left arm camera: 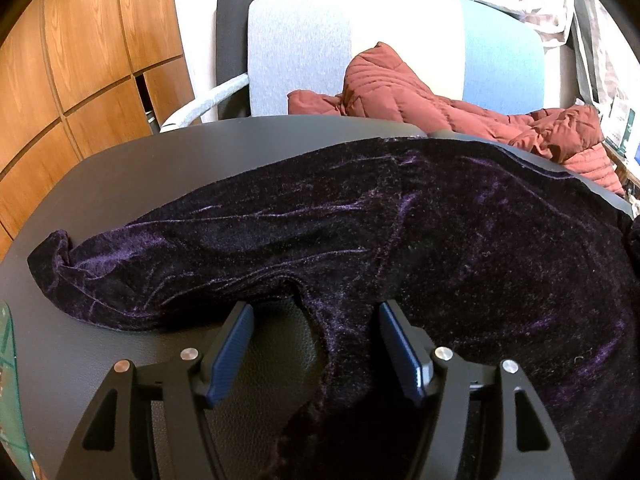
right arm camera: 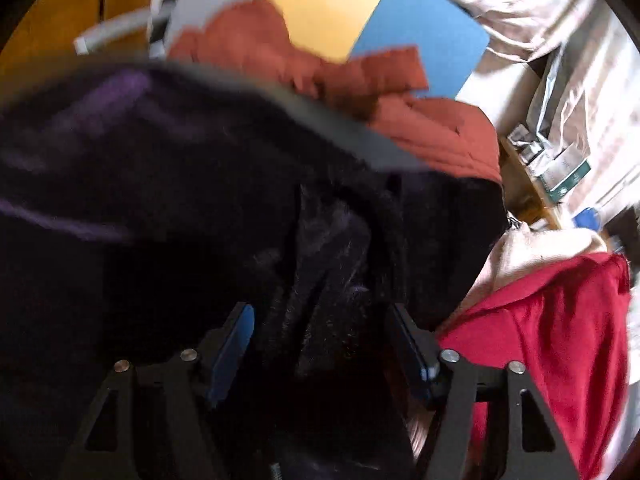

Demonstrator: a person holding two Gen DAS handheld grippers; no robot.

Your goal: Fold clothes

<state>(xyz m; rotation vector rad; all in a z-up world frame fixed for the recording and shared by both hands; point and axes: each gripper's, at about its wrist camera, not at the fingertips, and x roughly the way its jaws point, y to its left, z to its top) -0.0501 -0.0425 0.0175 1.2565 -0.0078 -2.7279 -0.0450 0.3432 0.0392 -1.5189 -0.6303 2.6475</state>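
Observation:
A dark purple velvet garment [left arm camera: 360,232] lies spread on the black table [left arm camera: 132,168], one sleeve reaching left. My left gripper [left arm camera: 316,312] is open low over the near edge, with a fold of the velvet running between its blue pads [left arm camera: 232,352]. In the blurred right wrist view the same velvet garment [right arm camera: 160,184] fills the left and middle. My right gripper [right arm camera: 324,316] is open, with bunched velvet between its fingers at the table's right edge.
A rust-red quilted jacket [left arm camera: 420,100] lies on a grey, cream and blue chair [left arm camera: 300,48] behind the table. A bright red cloth [right arm camera: 552,340] and a beige one [right arm camera: 532,252] lie to the right. Wooden cabinets [left arm camera: 80,60] stand at left.

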